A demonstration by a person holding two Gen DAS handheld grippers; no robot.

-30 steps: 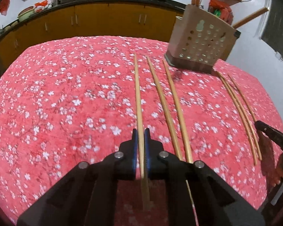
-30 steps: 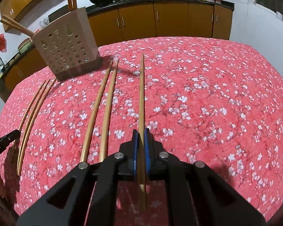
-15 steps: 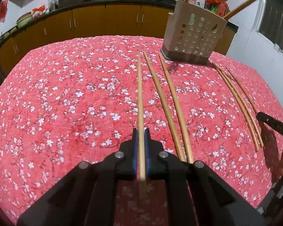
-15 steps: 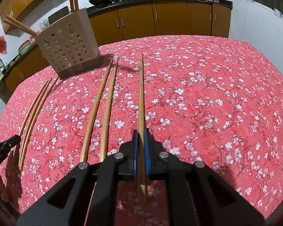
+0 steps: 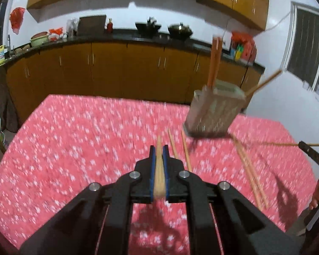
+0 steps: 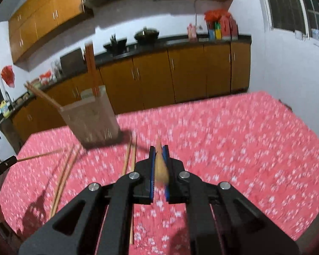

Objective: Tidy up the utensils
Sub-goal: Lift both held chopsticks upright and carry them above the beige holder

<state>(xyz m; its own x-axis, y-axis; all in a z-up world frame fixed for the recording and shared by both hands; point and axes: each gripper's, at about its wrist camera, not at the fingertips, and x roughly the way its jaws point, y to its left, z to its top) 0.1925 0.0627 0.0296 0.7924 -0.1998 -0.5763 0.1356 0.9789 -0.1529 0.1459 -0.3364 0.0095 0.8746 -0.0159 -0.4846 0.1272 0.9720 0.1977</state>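
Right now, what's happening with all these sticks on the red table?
A person is tidying chopsticks using two hand-held grippers. The left gripper and the right gripper are each shut on one chopstick, held above the red tablecloth. More chopsticks lie on the cloth near a holder that already has a few in it.

Our left gripper (image 5: 158, 148) and right gripper (image 6: 158, 148) look alike: matte black angular frames with triangular cut-outs, four round silver screws across each linkage, and blue pads lining the inner faces of the two narrow black fingers (image 5: 152, 159).
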